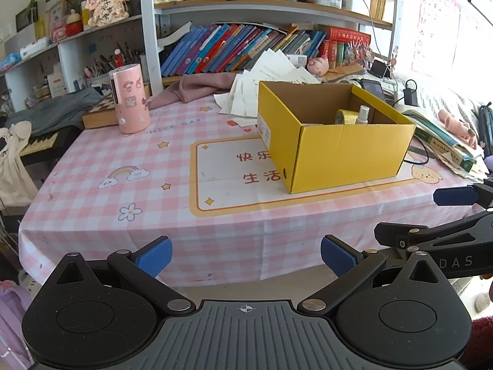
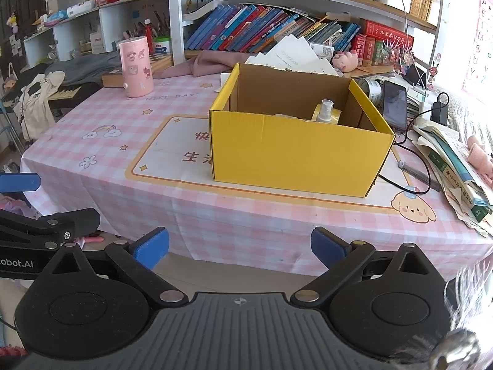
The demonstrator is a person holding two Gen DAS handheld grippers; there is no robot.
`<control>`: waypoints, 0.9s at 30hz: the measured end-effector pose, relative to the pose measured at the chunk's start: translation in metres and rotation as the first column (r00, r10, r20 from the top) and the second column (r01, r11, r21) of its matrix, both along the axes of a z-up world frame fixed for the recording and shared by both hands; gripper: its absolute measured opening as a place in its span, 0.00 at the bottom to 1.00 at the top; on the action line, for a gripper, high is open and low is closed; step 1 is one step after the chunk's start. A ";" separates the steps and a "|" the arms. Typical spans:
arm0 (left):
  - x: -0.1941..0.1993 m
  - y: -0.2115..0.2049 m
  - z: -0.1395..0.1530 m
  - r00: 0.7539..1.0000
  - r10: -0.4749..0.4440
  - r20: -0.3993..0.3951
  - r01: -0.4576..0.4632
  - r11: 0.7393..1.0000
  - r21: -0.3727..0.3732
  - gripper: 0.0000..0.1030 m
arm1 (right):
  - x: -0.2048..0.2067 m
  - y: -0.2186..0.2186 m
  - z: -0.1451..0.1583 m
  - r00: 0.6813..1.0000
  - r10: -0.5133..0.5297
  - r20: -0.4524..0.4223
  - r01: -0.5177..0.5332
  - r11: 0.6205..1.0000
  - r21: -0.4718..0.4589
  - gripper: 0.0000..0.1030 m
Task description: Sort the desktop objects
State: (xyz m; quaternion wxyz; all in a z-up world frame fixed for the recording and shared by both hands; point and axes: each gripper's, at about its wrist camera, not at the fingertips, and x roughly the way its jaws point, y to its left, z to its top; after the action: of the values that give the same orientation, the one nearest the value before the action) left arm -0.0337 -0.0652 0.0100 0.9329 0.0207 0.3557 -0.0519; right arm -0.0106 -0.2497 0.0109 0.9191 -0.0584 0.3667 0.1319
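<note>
An open yellow cardboard box [image 1: 336, 151] stands on the pink checked tablecloth [image 1: 123, 185]; it also shows in the right wrist view [image 2: 295, 154]. Inside it are a small clear spray bottle [image 1: 363, 115], seen also in the right wrist view [image 2: 325, 111], and a yellow tape roll [image 1: 345, 116]. A pink cylinder with stickers [image 1: 129, 101] stands at the table's far left, also in the right wrist view [image 2: 137, 66]. My left gripper [image 1: 246, 256] is open and empty, held off the table's near edge. My right gripper [image 2: 240, 246] is open and empty beside it.
Loose white papers [image 1: 262, 83] and a pink cloth [image 1: 197, 88] lie behind the box. A phone [image 2: 394, 104], charger cable [image 2: 419, 166] and stacked books [image 2: 456, 166] crowd the right side. Bookshelves [image 1: 246, 46] line the back. A keyboard [image 1: 40, 145] sits left.
</note>
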 end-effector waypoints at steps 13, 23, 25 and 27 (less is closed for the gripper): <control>0.001 0.001 0.000 1.000 0.000 0.000 0.000 1.000 -0.002 1.00 | 0.001 0.002 0.000 1.000 0.001 0.001 -0.001 1.000 -0.003 0.97; 0.005 0.003 0.000 1.000 -0.005 0.000 0.005 1.000 -0.009 1.00 | 0.006 0.005 0.001 1.000 -0.007 0.005 0.007 1.000 -0.007 0.97; 0.007 0.004 0.000 1.000 -0.008 -0.001 0.008 1.000 -0.012 1.00 | 0.007 0.006 0.001 1.000 -0.011 0.006 0.011 1.000 -0.007 0.97; 0.008 0.004 -0.001 1.000 -0.011 -0.003 0.011 1.000 -0.016 1.00 | 0.007 0.007 0.002 1.000 -0.014 0.007 0.014 1.000 -0.008 0.97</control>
State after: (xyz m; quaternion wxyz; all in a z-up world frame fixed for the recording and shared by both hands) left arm -0.0254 -0.0616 0.0094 0.9323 0.0152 0.3564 -0.0601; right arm -0.0039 -0.2424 0.0127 0.9210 -0.0602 0.3644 0.1238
